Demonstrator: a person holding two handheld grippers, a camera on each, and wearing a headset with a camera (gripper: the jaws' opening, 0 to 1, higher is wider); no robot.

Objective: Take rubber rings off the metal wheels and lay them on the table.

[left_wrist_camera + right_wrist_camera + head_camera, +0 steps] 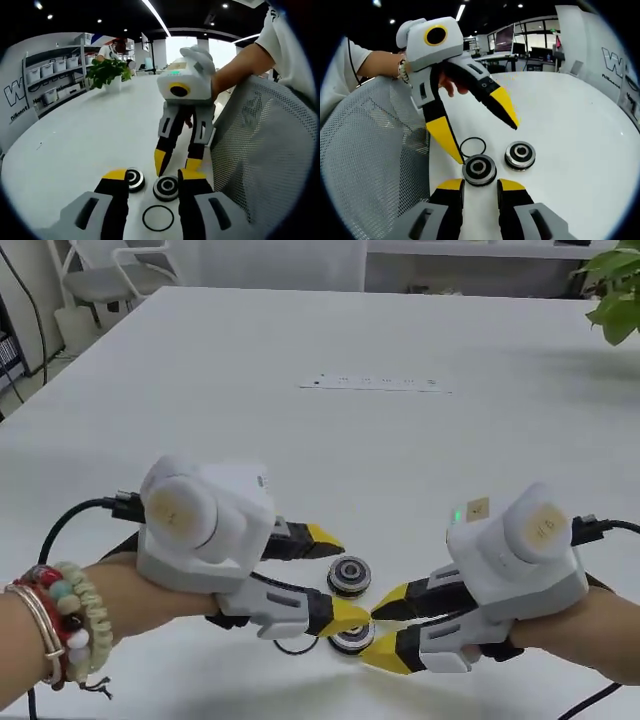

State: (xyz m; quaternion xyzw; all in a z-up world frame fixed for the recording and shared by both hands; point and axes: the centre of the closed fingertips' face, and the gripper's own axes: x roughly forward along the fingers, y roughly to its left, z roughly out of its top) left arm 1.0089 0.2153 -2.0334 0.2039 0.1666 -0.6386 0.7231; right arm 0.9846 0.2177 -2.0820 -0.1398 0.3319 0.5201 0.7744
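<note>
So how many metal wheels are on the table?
2. One wheel lies just ahead of the right gripper; the other wheel sits beside it, apart, away from the loose ring. None looks hidden.

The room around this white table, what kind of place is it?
Likely an office or lab workspace: shelving with storage bins, a desk with monitors, and a mesh office chair.

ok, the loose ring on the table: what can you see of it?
The ring is a thin black loop, rubber by its look, roughly round and whole. It lies flat on the white table, off any wheel, with nothing inside it. In the left gripper view it sits between the jaws of the open left hand-held gripper, close to the nearer wheel and apparently not touching it. Nothing grips it.
</note>
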